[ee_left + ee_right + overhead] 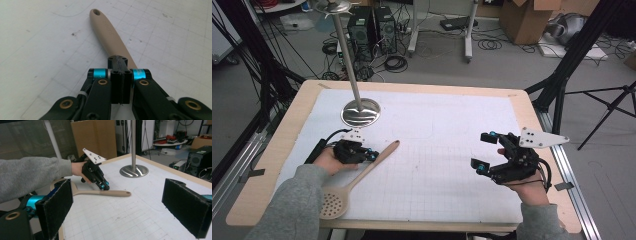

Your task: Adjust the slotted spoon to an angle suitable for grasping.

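1. A tan slotted spoon lies flat on the white mat of the counter, at the person's left.
2. Its long axis runs diagonally: the round perforated head sits near the front edge, the handle end points away and toward the middle.
3. The left hand-held gripper is at the handle's middle, jaws pressed together and seemingly pinching the handle.
4. The right hand-held gripper hovers well apart, jaws spread wide and empty.
5. A steel stand rises beyond the spoon.
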Demonstrator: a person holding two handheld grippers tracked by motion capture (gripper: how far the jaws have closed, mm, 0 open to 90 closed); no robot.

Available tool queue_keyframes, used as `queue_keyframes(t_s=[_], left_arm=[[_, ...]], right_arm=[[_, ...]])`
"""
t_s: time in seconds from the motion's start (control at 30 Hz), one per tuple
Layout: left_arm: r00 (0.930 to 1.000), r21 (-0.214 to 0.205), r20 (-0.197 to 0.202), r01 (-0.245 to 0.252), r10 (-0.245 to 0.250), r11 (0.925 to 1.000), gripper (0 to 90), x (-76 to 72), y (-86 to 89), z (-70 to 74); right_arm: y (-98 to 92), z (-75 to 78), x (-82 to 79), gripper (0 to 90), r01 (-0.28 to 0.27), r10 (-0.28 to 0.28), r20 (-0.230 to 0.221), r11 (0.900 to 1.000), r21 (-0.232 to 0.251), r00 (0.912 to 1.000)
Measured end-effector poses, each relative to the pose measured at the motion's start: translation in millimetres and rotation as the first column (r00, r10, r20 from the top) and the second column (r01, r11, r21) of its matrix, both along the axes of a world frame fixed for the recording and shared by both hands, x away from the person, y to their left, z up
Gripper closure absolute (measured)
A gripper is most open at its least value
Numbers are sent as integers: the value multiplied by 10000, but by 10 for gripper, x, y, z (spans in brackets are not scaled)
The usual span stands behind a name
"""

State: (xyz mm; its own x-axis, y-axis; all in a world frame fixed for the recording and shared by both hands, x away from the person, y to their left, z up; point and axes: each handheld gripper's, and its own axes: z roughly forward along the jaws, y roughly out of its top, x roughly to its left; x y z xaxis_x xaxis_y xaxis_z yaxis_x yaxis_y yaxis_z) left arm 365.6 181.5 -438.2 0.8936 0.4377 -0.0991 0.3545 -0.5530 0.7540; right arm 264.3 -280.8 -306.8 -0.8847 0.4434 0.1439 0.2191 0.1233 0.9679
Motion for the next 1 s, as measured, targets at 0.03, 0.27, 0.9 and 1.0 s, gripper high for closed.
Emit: queue_keyframes(t_s=[0.03,0.27,0.9,1.0], left_arm=[[10000,23,-18,77,-77,10000,896,-3,-29,2],[9987,163,98,500,-501,9986,896,-40,-175,18],[9957,-594,919,-1,56,9982,896,-284,133,358],[9940,-514,1079,207,-150,9985,895,-451,134,369]], right_arm=[[-3,1,-2,89,15,-16,-35,10000,-15,10000],[12,-6,1,89,-61,61,-65,10000,-60,10000],[51,-28,9,89,-103,99,-187,9997,-222,9998],[61,-30,9,89,-129,126,-129,9997,-215,9998]])
